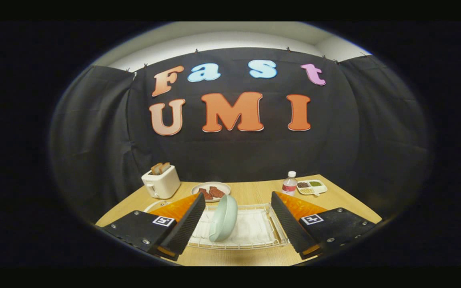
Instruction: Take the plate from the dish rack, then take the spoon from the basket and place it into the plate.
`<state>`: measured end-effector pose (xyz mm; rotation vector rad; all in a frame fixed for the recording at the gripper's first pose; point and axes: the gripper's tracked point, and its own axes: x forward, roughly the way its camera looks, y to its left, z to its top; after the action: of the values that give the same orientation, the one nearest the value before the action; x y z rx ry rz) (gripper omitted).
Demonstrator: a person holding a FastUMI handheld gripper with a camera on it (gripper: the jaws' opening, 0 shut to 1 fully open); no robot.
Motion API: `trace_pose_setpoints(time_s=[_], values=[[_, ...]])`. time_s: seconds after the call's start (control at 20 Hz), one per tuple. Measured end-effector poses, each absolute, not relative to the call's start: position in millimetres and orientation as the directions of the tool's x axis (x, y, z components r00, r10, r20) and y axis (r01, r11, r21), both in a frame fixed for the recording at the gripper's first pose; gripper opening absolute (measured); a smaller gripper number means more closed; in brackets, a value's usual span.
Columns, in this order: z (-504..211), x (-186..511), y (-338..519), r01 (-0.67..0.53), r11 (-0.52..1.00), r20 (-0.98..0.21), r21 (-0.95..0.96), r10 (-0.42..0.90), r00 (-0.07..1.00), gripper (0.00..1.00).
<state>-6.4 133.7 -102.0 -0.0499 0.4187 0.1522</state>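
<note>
A pale green plate (223,218) stands on edge in a white wire dish rack (254,230) on the wooden table. It leans slightly and sits just ahead of my gripper (237,199), between the two fingers. The fingers stand wide apart, one on each side of the rack, touching nothing. The gripper is open. A small part of a light round object (153,205) peeks out behind the left finger; I cannot tell what it is.
A white toaster (161,183) with toast stands at the far left. A plate with reddish food (211,191) lies behind the rack. A small bottle (289,184) and a divided snack tray (311,187) sit at the far right.
</note>
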Motion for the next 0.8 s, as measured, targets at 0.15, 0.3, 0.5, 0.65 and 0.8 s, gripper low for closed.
trace_pose_setpoints(time_s=[0.15,0.3,0.5,0.65,0.8], values=[[-143.5,-0.1,144.5,-0.183,0.983,-0.504,-0.016,0.15,0.851,0.98],[-177.7,6.9,149.4,-0.169,0.986,-0.581,-0.004,0.135,0.802,0.95],[-210.2,17.6,151.6,-0.133,0.991,-0.649,0.003,0.103,0.754,0.81],[-233.6,21.5,153.1,-0.113,0.994,-0.701,-0.004,0.078,0.709,0.71],[-255.1,20.6,152.2,-0.098,0.995,-0.755,-0.005,0.061,0.653,0.55]])
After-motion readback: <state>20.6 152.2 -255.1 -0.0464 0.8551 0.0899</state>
